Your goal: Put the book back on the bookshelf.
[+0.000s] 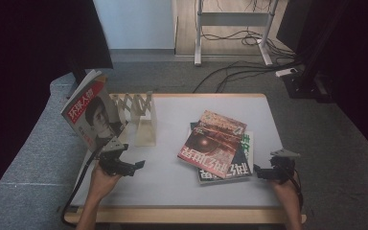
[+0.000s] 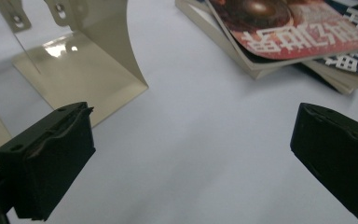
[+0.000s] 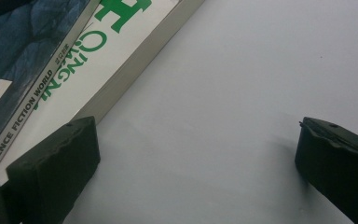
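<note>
High view — left tongs low, agape

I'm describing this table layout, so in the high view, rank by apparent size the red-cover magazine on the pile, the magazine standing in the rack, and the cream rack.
1-2. Standing magazine and red-cover magazine: look alike, no clear rank.
3. Cream rack: smallest.

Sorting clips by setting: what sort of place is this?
Probably an office or lab recording corner: a small table on grey carpet, a height-adjustable desk frame with loose cables behind, and dark curtains at the sides.
</note>
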The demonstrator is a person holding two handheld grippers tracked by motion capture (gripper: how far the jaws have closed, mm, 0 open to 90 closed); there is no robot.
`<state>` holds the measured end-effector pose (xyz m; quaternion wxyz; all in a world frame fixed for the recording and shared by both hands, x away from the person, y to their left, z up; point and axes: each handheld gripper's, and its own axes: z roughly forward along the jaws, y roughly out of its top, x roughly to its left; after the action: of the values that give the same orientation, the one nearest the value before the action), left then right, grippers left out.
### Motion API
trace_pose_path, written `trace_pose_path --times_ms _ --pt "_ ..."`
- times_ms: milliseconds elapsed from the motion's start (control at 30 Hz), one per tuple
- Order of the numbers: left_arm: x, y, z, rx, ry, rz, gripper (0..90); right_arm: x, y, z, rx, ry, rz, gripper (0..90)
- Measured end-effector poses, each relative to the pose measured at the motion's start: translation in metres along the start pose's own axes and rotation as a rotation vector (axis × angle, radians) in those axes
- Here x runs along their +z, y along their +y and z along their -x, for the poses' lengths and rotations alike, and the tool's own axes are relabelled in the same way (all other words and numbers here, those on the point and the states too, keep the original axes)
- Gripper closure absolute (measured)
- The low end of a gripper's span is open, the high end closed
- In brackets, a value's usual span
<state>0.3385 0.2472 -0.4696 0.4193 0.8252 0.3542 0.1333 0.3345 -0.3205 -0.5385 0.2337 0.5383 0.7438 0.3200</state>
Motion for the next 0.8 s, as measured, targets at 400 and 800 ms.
trace_pose_path --times_ms 400,800 --pt "0.030 -0.019 0.006 0.020 0.001 -0.086 0.0 0.000 0.000 0.000 0.001 0.000 -0.001 0.0" --pt "0.055 -0.032 0.012 0.038 -0.005 -0.169 0.0 0.000 0.000 0.000 0.003 0.002 -0.003 0.0"
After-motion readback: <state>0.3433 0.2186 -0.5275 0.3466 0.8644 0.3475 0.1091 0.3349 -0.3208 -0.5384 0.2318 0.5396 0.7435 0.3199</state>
